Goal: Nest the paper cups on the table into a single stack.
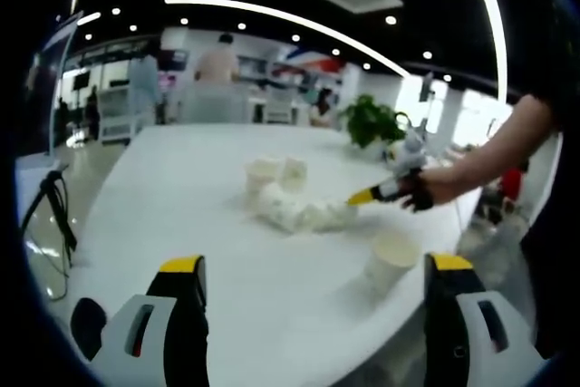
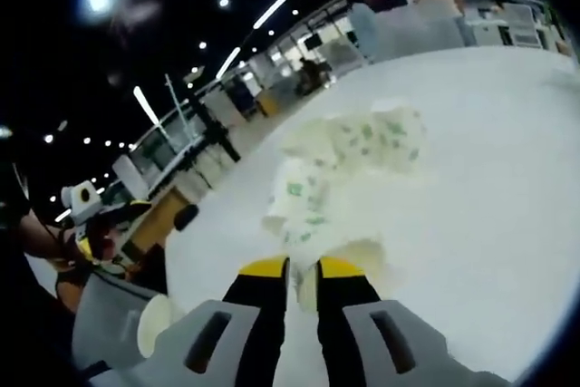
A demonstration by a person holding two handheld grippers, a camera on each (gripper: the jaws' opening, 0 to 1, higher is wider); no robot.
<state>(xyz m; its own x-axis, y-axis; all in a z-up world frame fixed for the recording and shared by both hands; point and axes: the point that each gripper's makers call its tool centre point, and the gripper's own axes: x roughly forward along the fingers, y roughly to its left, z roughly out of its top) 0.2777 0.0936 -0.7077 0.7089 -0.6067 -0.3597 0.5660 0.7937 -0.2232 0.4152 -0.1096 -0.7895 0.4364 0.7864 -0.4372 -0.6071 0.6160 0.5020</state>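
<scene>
A lying row of nested white paper cups with green print rests mid-table. Two upright cups stand just behind it. A single upright cup stands near the table's front edge, between my left gripper's wide-open jaws. My left gripper is open and holds nothing. My right gripper is shut on the rim of the nearest cup of the lying row. Its yellow tip touches the row's right end, held by a hand.
The white table has a curved front edge. At its far right side stands a green plant. A black cable hangs off the left side. People and furniture stand far behind. The left gripper appears beside the single cup.
</scene>
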